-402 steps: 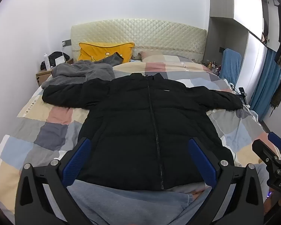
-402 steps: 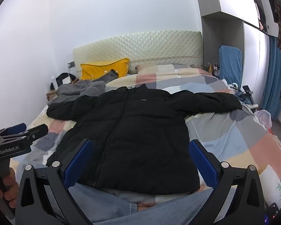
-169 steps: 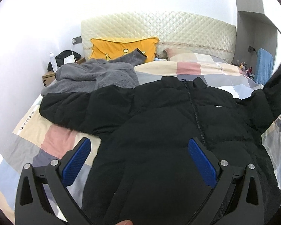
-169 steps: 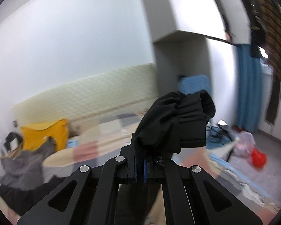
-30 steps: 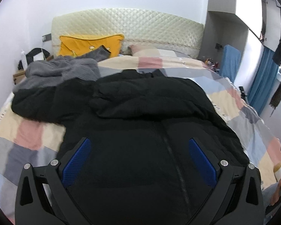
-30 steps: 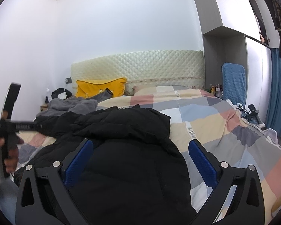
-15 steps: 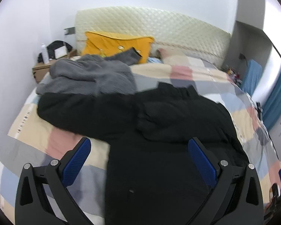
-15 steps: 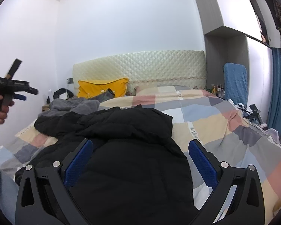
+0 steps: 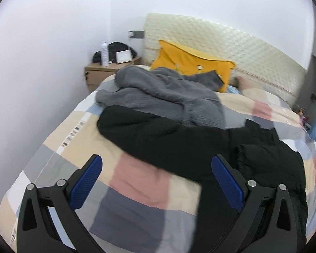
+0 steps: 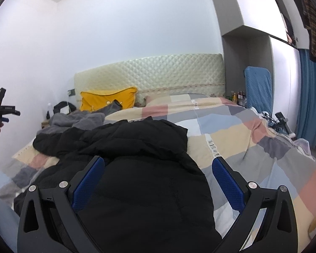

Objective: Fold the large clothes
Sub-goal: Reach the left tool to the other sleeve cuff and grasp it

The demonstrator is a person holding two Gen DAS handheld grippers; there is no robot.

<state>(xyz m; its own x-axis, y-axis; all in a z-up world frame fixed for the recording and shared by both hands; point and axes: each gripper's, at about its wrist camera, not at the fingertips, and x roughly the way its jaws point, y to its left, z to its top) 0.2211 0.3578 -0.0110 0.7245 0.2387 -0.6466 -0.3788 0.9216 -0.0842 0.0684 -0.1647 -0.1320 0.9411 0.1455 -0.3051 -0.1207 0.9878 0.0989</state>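
One sleeve of the jacket (image 10: 137, 168) is folded in; the other lies outstretched on the bed (image 9: 137, 181); both hand-held grippers (image 9: 155, 181) (image 10: 158, 181) are released.

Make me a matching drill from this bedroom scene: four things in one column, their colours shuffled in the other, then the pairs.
Things:
1. jacket
2. pillow
3. fleece garment
4. curtain

Colours:
A. grey
B. blue
C. black
D. yellow

Pairs: 1-C, 2-D, 3-A, 4-B
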